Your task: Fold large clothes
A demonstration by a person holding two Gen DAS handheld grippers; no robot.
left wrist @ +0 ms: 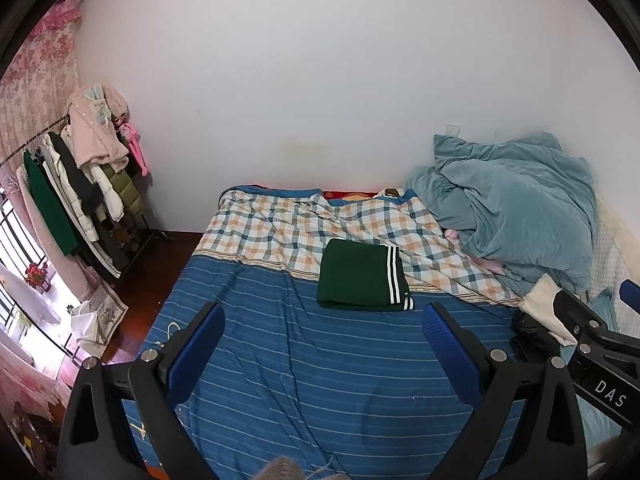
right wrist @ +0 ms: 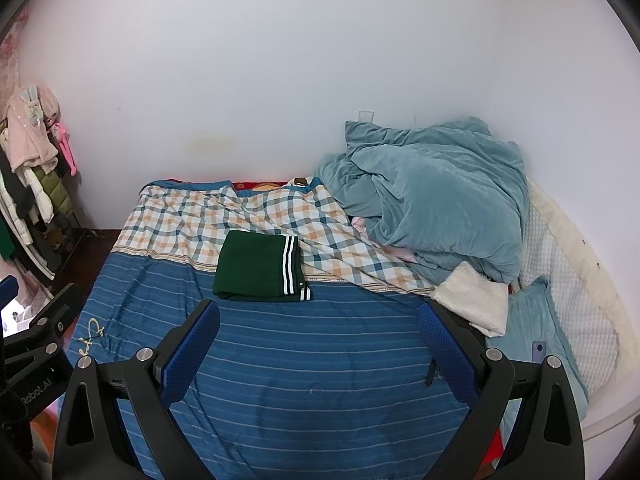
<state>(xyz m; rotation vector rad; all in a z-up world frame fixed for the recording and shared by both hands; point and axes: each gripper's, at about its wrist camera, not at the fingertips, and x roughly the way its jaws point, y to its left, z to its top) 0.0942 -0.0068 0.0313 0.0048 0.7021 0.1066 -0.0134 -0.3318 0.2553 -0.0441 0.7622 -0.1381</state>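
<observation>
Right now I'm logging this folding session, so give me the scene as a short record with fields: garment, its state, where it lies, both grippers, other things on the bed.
garment: dark green garment with white stripes
state: folded into a neat rectangle, nothing holding it
place: on the bed, across the border between plaid and blue striped cover
left gripper: open, empty, above the bed short of the garment
right gripper: open, empty, likewise
other: rumpled teal blanket, white fleece cloth

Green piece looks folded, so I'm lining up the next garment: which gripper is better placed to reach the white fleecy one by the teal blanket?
Right, probably. The white fleecy garment lies just past the right gripper, whose jaws are open and empty. The left gripper sits farther over, facing the folded green garment.
</observation>
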